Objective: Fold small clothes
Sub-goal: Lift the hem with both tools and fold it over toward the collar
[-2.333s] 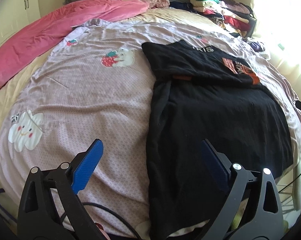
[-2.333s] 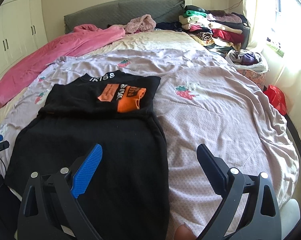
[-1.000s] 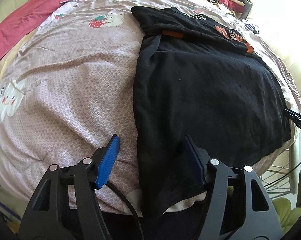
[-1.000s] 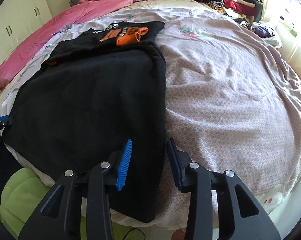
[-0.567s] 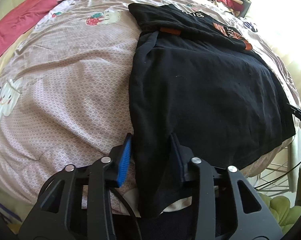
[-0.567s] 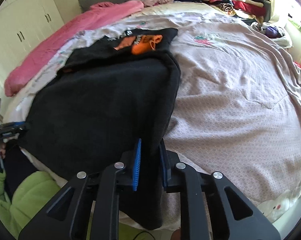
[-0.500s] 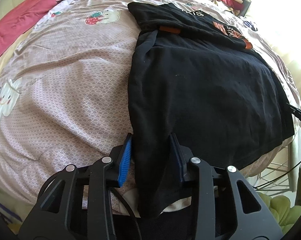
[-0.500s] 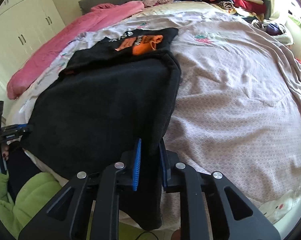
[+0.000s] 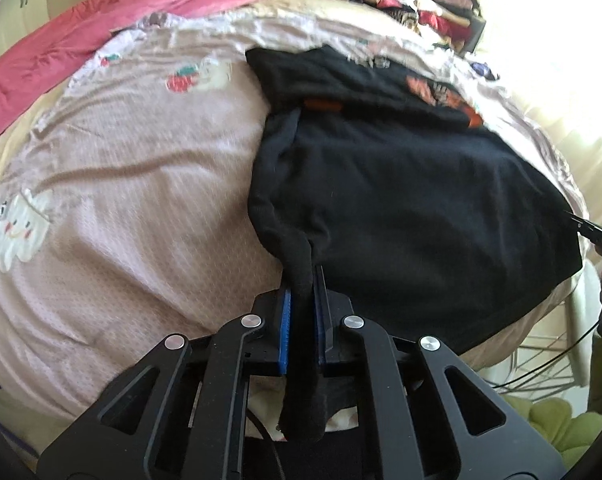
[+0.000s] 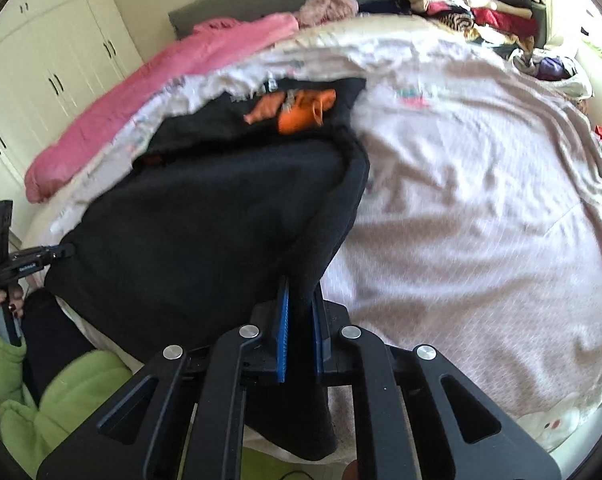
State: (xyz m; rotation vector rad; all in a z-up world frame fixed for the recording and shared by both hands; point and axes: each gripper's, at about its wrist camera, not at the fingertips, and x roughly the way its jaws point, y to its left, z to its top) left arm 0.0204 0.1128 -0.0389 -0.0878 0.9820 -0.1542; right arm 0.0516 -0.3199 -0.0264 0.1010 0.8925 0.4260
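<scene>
A black garment [image 9: 401,200] with an orange print [image 10: 301,114] lies spread on the lilac bedcover [image 9: 121,160], its upper part folded down over the body. At its near left corner, my left gripper [image 9: 301,276] has its jaws closing, and the blue pads press on a bunched strip of the hem. My right gripper [image 10: 300,284] has its jaws closing on the near right corner, which is pinched between the pads and hangs below them. Both corners are lifted off the bed edge. The left gripper [image 10: 29,258] also shows at the far left of the right wrist view.
A pink blanket [image 9: 101,28] lies along the far left of the bed. A pile of folded clothes [image 10: 473,0] stands at the far right by the headboard, and a bag of clothes [image 10: 553,68] beside it. White wardrobes [image 10: 41,60] line the left wall. A person's green sleeve [image 10: 41,400] is at the bed's foot.
Both grippers have gone from open around the garment's near corners to shut on them. Both have risen and pulled the hem up off the bed edge.
</scene>
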